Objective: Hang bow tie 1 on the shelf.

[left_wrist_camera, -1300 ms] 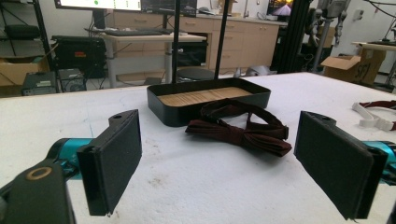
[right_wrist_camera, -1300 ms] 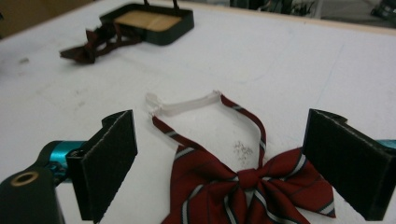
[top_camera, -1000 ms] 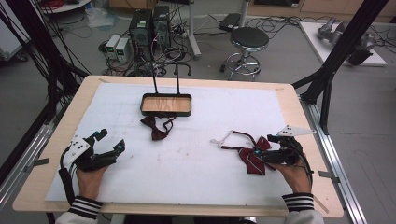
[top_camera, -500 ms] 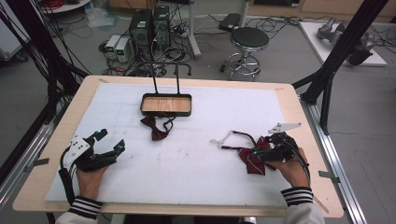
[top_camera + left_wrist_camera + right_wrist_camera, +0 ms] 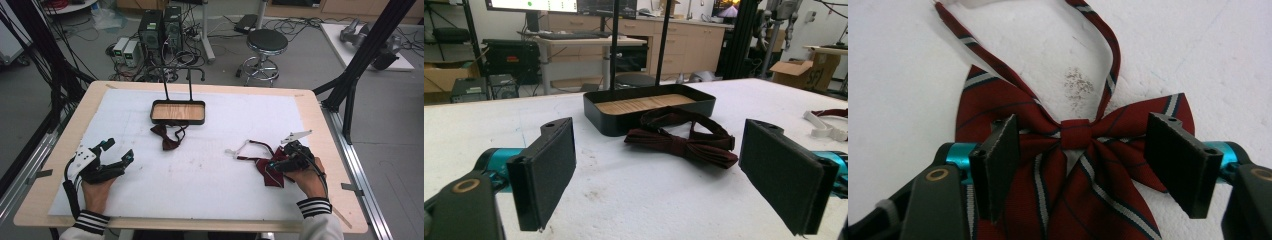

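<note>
Right gripper (image 5: 1083, 165) closing, jaws straddling striped bow tie (image 5: 1075, 135) knot, not yet pinching. Left gripper (image 5: 659, 175) wide, idle. Tray (image 5: 178, 120) unfilled; both ties outside.

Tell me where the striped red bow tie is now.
In the high view, the striped bow tie lies on the table's right side, under the right gripper, far from the black tray.

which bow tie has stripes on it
The striped bow tie, red with white and dark bands, lying between the jaws of the right hand-held gripper. The plain maroon bow tie beside the black tray has none.
</note>
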Motion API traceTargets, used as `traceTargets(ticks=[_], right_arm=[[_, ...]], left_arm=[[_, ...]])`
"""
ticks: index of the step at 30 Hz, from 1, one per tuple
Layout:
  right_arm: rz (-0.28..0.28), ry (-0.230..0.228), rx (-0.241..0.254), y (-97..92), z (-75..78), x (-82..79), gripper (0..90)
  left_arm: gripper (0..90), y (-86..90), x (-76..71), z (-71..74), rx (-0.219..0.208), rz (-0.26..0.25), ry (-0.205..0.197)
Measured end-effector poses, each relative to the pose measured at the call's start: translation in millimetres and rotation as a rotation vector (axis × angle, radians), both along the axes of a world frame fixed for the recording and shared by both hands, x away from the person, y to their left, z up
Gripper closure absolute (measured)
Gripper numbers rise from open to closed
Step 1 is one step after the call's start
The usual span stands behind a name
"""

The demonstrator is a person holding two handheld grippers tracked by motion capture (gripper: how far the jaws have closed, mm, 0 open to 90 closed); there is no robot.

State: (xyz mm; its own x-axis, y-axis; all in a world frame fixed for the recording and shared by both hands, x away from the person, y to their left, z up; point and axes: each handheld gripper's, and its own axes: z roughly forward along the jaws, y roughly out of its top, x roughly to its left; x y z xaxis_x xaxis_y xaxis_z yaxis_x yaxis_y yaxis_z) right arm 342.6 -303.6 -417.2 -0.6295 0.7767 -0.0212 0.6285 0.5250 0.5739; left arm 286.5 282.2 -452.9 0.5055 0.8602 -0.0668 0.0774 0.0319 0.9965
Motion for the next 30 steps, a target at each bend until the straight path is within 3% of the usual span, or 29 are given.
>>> traceTargets(ticks=[16,23,30], right_arm=[[0.025,0.033,-0.034,6.0,-3.5,6.6,42.6],[0.038,0.05,-0.06,9.5,-5.3,6.6,60.6],[0.022,0.057,-0.07,12.6,-4.4,4.3,66.7]], left_arm=[[15.6,-0.2,0.3,0.0,0.001,0.003,0.001],[15.7,-0.2,0.3,0.0,0.002,0.003,0.002],[15.7,-0.3,0.2,0.0,0.003,0.003,0.001]])
